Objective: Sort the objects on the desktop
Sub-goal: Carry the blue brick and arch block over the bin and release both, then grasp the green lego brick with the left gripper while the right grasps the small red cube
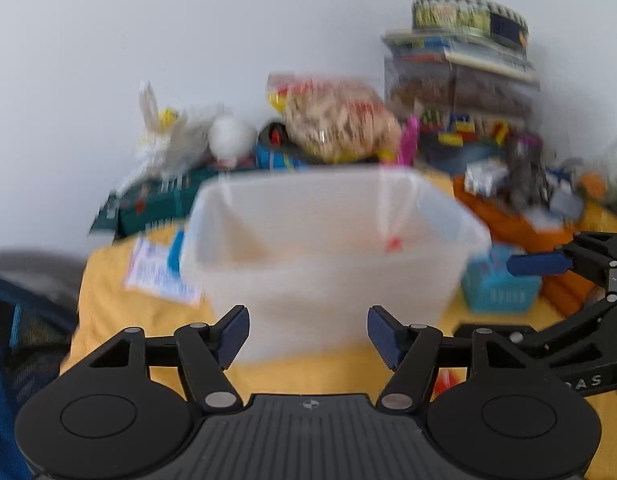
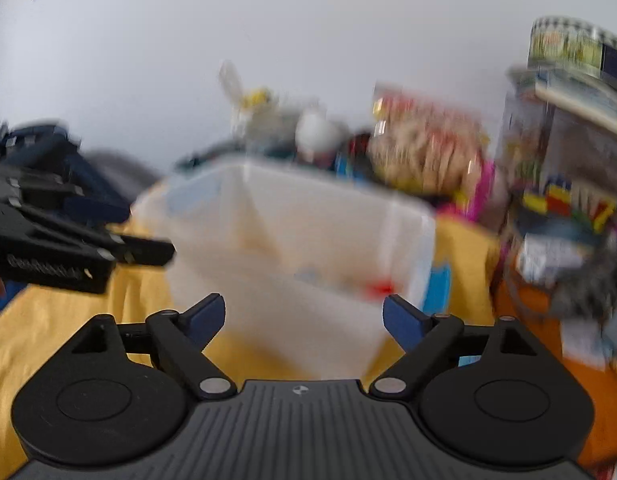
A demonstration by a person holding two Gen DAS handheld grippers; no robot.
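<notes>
1. A translucent white plastic bin [image 1: 328, 240] stands on the yellow cloth-covered table [image 1: 120, 320], straight ahead of both grippers. Through the blur, a small red object [image 1: 393, 243] shows low inside it near the right wall; what it is cannot be told.
2. A small turquoise mesh basket [image 1: 496, 288] sits just beside the bin's right side; its contents are too blurred to tell.
3. The left gripper [image 1: 308, 334] has its jaws wide apart, nothing between them.
4. The right gripper [image 2: 304, 320] likewise stands wide apart and empty.
5. Behind the bin lie a clear bag of beige snacks [image 1: 340, 120] and a white plush rabbit [image 1: 164, 140].
6. A round patterned tin [image 1: 468, 16] tops a stack at the right.
</notes>
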